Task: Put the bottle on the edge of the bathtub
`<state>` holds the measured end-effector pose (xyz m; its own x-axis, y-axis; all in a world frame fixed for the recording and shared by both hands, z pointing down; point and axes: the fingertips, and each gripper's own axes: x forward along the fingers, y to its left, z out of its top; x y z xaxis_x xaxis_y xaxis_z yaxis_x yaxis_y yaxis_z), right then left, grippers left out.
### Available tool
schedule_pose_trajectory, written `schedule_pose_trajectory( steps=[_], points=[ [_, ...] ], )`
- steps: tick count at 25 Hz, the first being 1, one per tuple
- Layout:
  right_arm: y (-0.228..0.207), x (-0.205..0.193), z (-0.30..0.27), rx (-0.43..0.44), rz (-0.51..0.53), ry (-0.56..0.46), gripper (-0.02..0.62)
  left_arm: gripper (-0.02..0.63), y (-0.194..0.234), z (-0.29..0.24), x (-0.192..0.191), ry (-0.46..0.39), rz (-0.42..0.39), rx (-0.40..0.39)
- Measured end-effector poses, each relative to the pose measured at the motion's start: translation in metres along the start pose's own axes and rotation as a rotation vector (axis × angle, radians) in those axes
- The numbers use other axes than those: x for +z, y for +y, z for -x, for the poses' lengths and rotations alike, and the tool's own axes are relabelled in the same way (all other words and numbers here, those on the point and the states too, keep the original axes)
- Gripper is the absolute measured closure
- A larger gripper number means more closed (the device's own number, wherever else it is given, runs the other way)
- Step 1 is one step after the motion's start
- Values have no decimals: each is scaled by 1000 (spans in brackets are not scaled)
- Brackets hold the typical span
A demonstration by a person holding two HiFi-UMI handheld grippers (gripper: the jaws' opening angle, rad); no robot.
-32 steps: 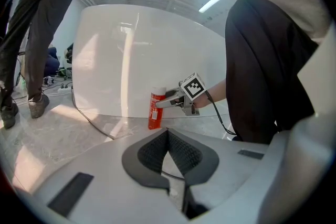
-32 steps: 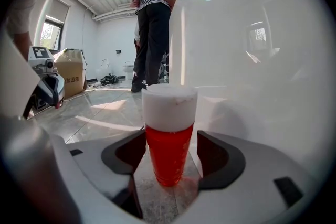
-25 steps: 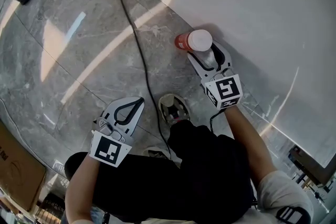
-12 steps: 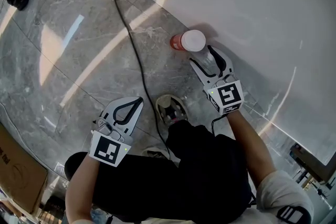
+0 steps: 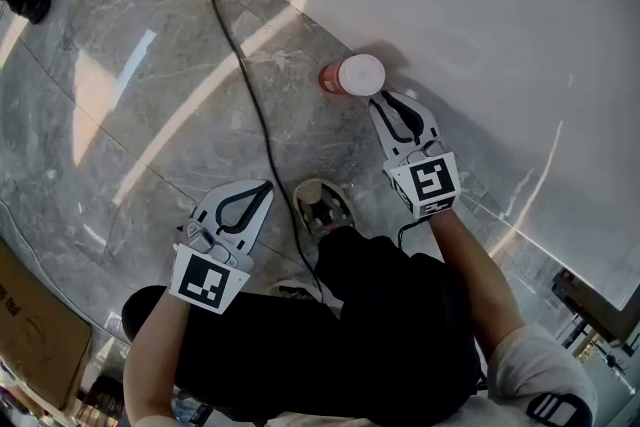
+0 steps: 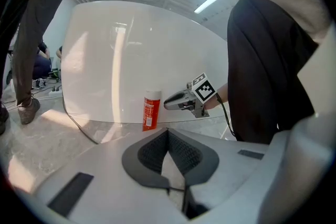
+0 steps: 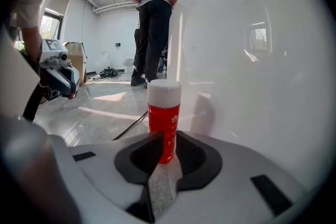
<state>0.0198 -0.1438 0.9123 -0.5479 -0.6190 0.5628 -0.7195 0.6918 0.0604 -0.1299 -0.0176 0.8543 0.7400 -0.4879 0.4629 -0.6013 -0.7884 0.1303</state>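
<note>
A red bottle with a white cap (image 5: 358, 75) stands upright on the marble floor against the white bathtub wall (image 5: 480, 5). My right gripper (image 5: 385, 99) points at it from just behind. Its jaws have just been closing and are nearly together, with nothing between them. In the right gripper view the bottle (image 7: 164, 118) rises just beyond the fingertips (image 7: 157, 136). My left gripper (image 5: 262, 187) is shut and empty, low at the left, well away from the bottle. From the left gripper view, the bottle (image 6: 151, 110) and right gripper (image 6: 166, 104) are side by side.
A black cable (image 5: 255, 105) runs across the floor left of the bottle. My shoe (image 5: 322, 207) is between the grippers. A cardboard box (image 5: 30, 335) lies at the lower left. A person in a striped top (image 7: 155, 23) stands further back.
The right gripper's jaws, wide open beside the bottle before, have come nearly together, and it has pulled back slightly. The bottle stays standing on the floor. The left gripper has not moved.
</note>
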Motion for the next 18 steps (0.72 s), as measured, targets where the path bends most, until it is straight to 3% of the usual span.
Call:
schedule_pose_trajectory(
  steps=[4,12,18],
  points=[
    [0,4,5,5,29,-19,586,595,-1,-3,3,-1,-6,-9],
    [-2,5,14,7,24,-18,589,595,0,-8,7,-2,-6,-16],
    [2,26,22,24,87,-68,589,595,11,-9,18,-16,-6,-14]
  ],
)
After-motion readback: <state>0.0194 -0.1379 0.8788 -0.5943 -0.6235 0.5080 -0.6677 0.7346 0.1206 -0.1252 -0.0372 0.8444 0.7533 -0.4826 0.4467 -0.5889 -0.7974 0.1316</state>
